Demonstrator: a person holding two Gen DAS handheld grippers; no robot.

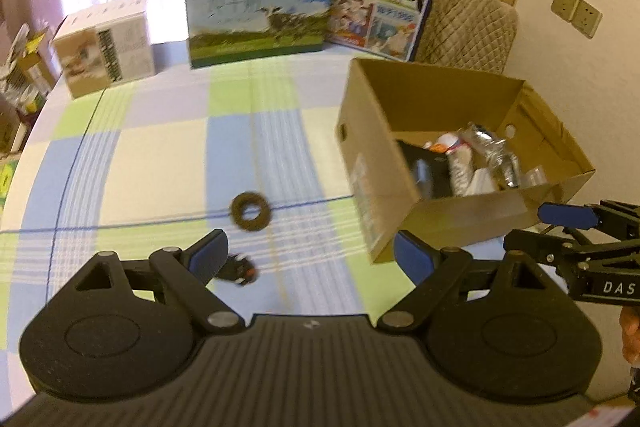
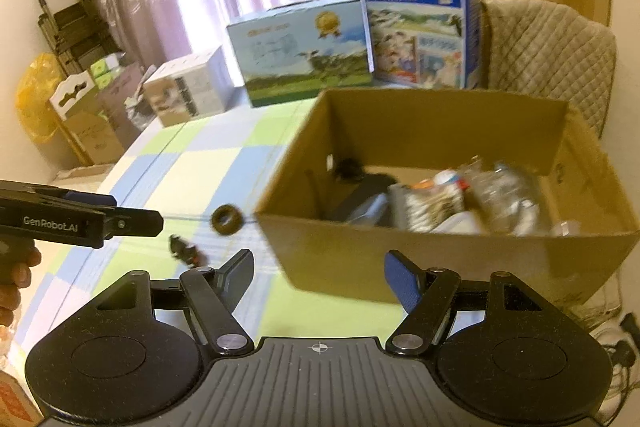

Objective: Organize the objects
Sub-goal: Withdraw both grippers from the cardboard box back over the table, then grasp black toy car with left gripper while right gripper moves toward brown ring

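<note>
Two things are left loose on the cloth [image 1: 160,155]: a brown ring [image 1: 251,210] and a small black toy [image 1: 239,269] w/ an orange bit, too blurred to ID. Ring lies flat, hole up, on the blue line of the check pattern. Toy sits nearer the person than the ring, close to it but apart, long axis roughly across the left wrist view.

Box [image 1: 436,223] stands open to the right of both, already holding a bottle, packets and other bits. Milk cartons [image 1: 256,11] line the far edge, well apart from the action.

Left gripper [image 1: 310,255] is spread wide, nothing between the pads. Toy shows just beside its left pad, so it lies slightly left of the gripper's centre line; ring is straight ahead, further on. Right gripper [image 2: 320,277] is likewise released and empty, aimed mostly at the box's near wall; toy and ring lie off to its left.

Judgement: left hand is nearer to both. The next pick prob. needs a small shift left and down onto the toy, closing across its short axis, then a carry right into the box.
</note>
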